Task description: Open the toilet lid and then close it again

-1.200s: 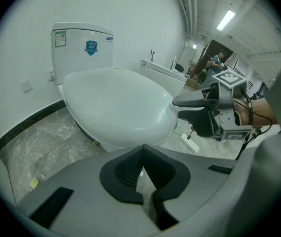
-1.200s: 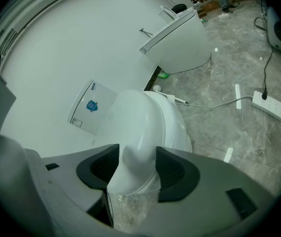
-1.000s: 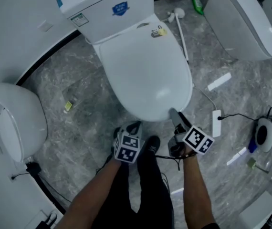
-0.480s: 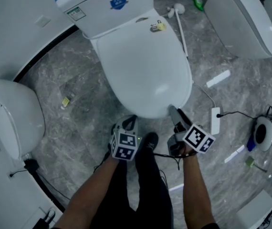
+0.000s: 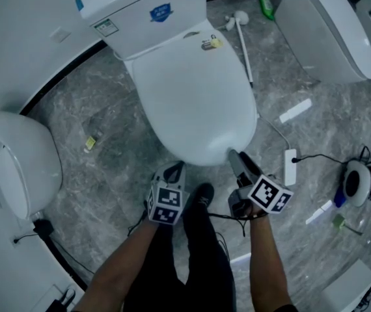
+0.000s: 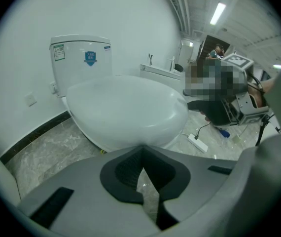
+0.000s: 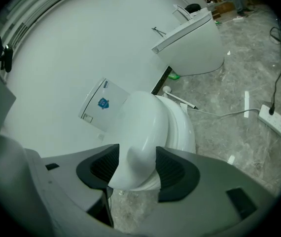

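The white toilet lid [image 5: 192, 103] lies down over the bowl, below the tank [image 5: 146, 15]. My right gripper [image 5: 232, 155] is at the lid's front right edge. In the right gripper view the lid's rim [image 7: 140, 127] sits between the two pads of that gripper [image 7: 136, 164] and touches both, a little raised off the seat. My left gripper [image 5: 176, 169] hangs just in front of the lid's front edge, apart from it. In the left gripper view its jaws [image 6: 141, 149] are shut on nothing, with the lid [image 6: 125, 107] beyond them.
Another white toilet [image 5: 16, 161] stands at the left and a third [image 5: 332, 31] at the upper right. A toilet brush [image 5: 244, 38], a green bottle [image 5: 266, 5], a power strip [image 5: 290, 166] with cable and a round white device [image 5: 355, 182] lie on the marble floor at the right.
Both grippers have risen slightly. The right one keeps hold of the lid's front edge, and the left one has edged closer to the bowl.
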Demonstrator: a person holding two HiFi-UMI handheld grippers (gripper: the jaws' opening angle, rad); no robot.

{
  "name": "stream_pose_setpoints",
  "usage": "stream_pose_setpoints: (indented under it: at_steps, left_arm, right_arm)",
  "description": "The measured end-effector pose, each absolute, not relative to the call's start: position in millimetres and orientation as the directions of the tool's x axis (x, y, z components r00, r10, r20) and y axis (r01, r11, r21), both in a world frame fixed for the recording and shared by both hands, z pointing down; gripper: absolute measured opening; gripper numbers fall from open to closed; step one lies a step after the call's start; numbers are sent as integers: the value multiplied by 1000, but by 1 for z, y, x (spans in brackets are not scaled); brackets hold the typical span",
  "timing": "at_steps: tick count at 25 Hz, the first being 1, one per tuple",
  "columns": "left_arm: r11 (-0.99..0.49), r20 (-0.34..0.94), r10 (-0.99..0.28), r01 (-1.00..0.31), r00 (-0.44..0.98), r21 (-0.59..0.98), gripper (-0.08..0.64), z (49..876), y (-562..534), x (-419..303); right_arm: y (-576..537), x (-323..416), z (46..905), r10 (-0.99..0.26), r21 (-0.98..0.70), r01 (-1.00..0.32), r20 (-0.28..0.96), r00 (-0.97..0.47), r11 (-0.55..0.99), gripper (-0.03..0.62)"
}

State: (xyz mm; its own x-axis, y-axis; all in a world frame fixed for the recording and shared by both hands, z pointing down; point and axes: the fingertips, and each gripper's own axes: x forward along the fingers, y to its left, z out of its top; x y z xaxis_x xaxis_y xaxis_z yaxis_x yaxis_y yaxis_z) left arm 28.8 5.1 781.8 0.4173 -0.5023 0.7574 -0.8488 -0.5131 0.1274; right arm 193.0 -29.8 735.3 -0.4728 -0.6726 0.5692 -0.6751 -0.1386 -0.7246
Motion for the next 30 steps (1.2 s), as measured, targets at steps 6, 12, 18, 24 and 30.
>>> stream_pose_setpoints:
  at_steps: [6,12,18,24,30]
  left_arm:
    - [-500,752,-508,-855,419,138,8,767,4,31]
    - [-506,746,-512,-851,425,137,8,762,3,35]
    - [-510,742,-518,-850,426,132,7,759,1,36]
    - [-495,722,-560,-863,406,102,8,745,1,35]
    - [-480,706,-585,-872,399,96,8,717,-3,34]
  right_arm:
    - [-31,193,724,-679,-731,-674,547,-490,-103,239]
    - [-27,218,738,-702,-709,-679,581,-411,-189,264]
    - [-43,205,747,-697,-781,-591,539,-474,-201,265]
    - [-43,207,734,-693,-776,-599,543,-474,-198,264]
    - [-45,204,703,-694,-789,-588,524,-493,-178,264]
